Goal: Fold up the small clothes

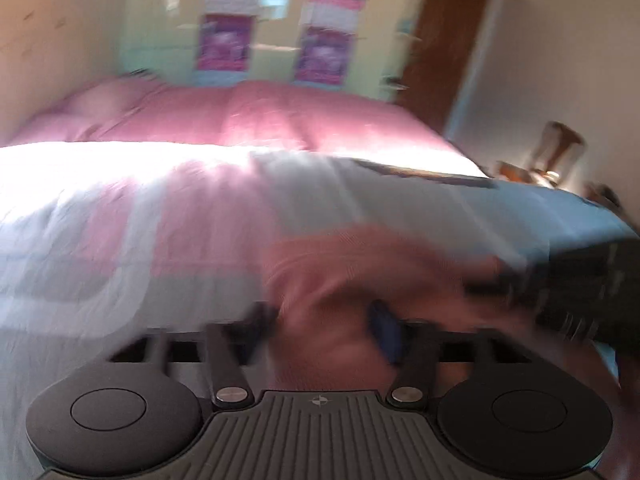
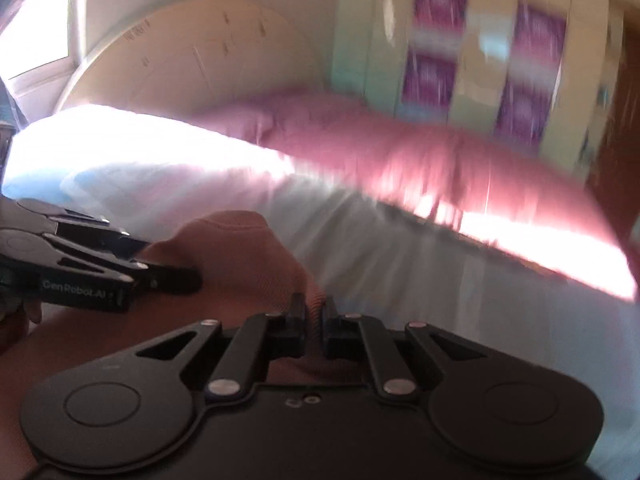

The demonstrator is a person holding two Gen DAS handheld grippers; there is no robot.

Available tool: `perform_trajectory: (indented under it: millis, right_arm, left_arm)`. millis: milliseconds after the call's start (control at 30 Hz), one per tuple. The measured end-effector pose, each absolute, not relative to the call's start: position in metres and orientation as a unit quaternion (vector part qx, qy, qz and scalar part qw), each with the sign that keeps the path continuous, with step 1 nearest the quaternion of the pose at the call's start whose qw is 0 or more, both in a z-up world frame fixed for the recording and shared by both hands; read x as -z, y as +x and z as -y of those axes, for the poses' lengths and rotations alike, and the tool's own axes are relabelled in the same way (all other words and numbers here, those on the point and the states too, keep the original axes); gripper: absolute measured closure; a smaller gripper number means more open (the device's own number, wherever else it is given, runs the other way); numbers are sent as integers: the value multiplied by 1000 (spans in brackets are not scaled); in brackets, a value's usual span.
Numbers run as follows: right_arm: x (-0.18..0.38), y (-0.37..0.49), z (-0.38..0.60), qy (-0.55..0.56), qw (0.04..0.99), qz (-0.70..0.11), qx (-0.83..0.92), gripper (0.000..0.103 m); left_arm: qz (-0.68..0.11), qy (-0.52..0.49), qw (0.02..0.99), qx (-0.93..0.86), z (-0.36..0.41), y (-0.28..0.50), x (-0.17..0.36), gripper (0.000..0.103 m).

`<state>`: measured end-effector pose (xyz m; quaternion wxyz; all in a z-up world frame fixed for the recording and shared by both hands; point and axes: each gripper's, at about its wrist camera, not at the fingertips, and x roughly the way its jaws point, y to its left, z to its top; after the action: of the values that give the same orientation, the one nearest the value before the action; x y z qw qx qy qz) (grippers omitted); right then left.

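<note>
A small salmon-pink garment is held up over the bed. In the right wrist view my right gripper is shut on its edge, a fold of cloth pinched between the fingers. My left gripper comes in from the left, shut on the same garment. In the blurred left wrist view the garment bunches in front of my left gripper, whose fingers are mostly hidden by the cloth; a blue pad shows. The right gripper is a dark blur at the right.
The bed has a pale blue and white sheet and a pink cover behind, with strong sun glare across it. A headboard, a wardrobe with purple panels, a brown door and a bedside lamp stand behind.
</note>
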<state>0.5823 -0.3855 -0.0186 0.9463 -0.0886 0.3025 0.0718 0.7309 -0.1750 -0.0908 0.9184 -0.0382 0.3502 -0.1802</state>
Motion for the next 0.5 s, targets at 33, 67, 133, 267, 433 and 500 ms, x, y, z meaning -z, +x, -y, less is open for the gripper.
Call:
perform_trajectory:
  millis: [33,67,133,267,433,500]
  right_arm:
    - [31,593,385,-94,938,-326,-65,94]
    - [33,595,386,-94,942,-316,-57,95]
    - [26,597,389,-69,943,-321,-53,90]
    - [5,582,388,-50,957,-280,-48,77]
    - [9,608,368,-12,950,-303,-73,99]
    - [32,629,376,8,933,-354,-60,99]
  left_arm:
    - [-360,-45,915,174,172,734,90,25]
    - [-361,-52,914,176,169,734,87,25]
    - [-350,-51,919,174,161,724,77,25]
    - [-330,-72,918,210,159,710,54,29]
    - [-399,-64,891,207,186,733,78,45]
    - [-393,-61,894,204,187,733,84,44]
